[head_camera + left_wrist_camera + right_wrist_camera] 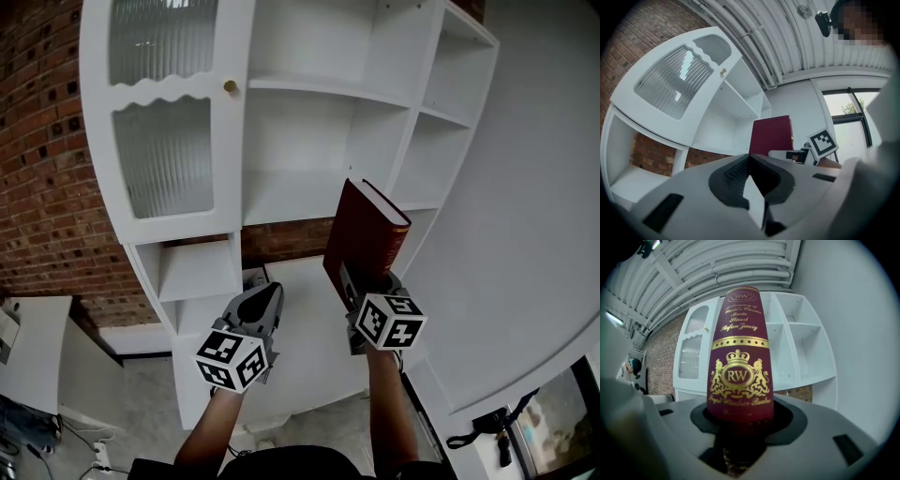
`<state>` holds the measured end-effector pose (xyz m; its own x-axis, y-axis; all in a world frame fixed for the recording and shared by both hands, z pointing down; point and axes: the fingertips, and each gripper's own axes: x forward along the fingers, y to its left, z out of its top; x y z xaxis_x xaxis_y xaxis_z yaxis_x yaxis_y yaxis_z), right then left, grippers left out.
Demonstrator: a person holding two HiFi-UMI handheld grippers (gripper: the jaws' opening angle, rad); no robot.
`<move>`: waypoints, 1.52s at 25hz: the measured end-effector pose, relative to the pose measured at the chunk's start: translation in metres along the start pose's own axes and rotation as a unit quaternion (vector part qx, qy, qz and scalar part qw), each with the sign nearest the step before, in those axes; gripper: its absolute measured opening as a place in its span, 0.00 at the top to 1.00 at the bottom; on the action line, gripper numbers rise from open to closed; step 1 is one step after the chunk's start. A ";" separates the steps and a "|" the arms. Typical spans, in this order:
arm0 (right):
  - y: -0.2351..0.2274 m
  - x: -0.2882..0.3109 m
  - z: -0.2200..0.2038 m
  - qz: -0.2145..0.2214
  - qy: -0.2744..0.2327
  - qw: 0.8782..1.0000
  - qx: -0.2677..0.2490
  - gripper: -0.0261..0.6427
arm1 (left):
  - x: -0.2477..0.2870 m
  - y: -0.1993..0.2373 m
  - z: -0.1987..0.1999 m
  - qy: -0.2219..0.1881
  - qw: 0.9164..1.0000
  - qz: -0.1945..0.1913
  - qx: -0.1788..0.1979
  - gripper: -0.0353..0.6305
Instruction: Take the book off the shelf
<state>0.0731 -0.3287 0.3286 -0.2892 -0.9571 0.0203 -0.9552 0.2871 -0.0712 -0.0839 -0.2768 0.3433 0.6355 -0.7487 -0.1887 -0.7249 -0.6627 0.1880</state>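
Maroon book (367, 234) clear of shelf (319, 89), upright in our right tongs (364, 286); left tongs (264, 298) closed, empty. We judge: firm grip, straight pull back, no tilt.

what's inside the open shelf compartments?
On the shelf, the open compartments that show are bare. The book, held in the right gripper, covers part of a lower one. Behind the ribbed glass door nothing can be made out.
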 end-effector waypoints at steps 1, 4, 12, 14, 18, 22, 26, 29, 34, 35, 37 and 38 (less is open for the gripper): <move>-0.002 -0.003 -0.001 0.003 0.000 1.000 0.001 0.61 | 0.001 -0.004 0.000 0.000 1.000 0.002 0.001 0.92; -0.007 -0.011 -0.004 0.010 0.005 1.000 0.007 0.61 | 0.003 -0.018 -0.003 0.003 1.000 0.005 0.003 0.92; -0.019 -0.039 -0.014 0.029 0.014 0.999 0.007 0.61 | 0.007 -0.058 -0.013 0.013 1.000 0.006 0.012 0.92; -0.022 -0.047 -0.016 0.033 0.014 0.999 0.007 0.61 | 0.006 -0.067 -0.014 0.013 1.000 0.006 0.013 0.92; -0.025 -0.062 -0.022 0.042 0.018 0.999 0.004 0.61 | 0.006 -0.084 -0.018 0.014 1.000 0.006 0.014 0.92; -0.029 -0.076 -0.032 0.046 0.028 0.999 0.001 0.61 | 0.007 -0.100 -0.024 0.015 1.000 0.006 0.009 0.92; -0.028 -0.091 -0.039 0.054 0.034 0.998 -0.001 0.61 | 0.006 -0.120 -0.031 0.025 0.999 0.007 0.027 0.92; -0.025 -0.102 -0.043 0.065 0.031 0.997 0.000 0.61 | 0.003 -0.132 -0.038 0.033 0.999 0.002 0.023 0.92; -0.026 -0.121 -0.049 0.071 0.030 0.997 0.000 0.61 | -0.004 -0.146 -0.042 0.038 0.999 0.009 0.025 0.92; -0.027 -0.125 -0.050 0.072 0.031 0.997 -0.001 0.61 | -0.006 -0.149 -0.043 0.038 0.999 0.010 0.026 0.92; -0.027 -0.133 -0.052 0.076 0.031 0.997 -0.002 0.61 | -0.009 -0.156 -0.046 0.041 0.999 0.011 0.026 0.92; -0.027 -0.137 -0.052 0.077 0.031 0.997 -0.004 0.61 | -0.010 -0.160 -0.048 0.043 0.999 0.011 0.025 0.92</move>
<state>0.1357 -0.2031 0.3800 -0.4357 -0.8972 0.0720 -0.8995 0.4311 -0.0711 0.0383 -0.1644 0.3610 0.6383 -0.7630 -0.1019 -0.7497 -0.6462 0.1426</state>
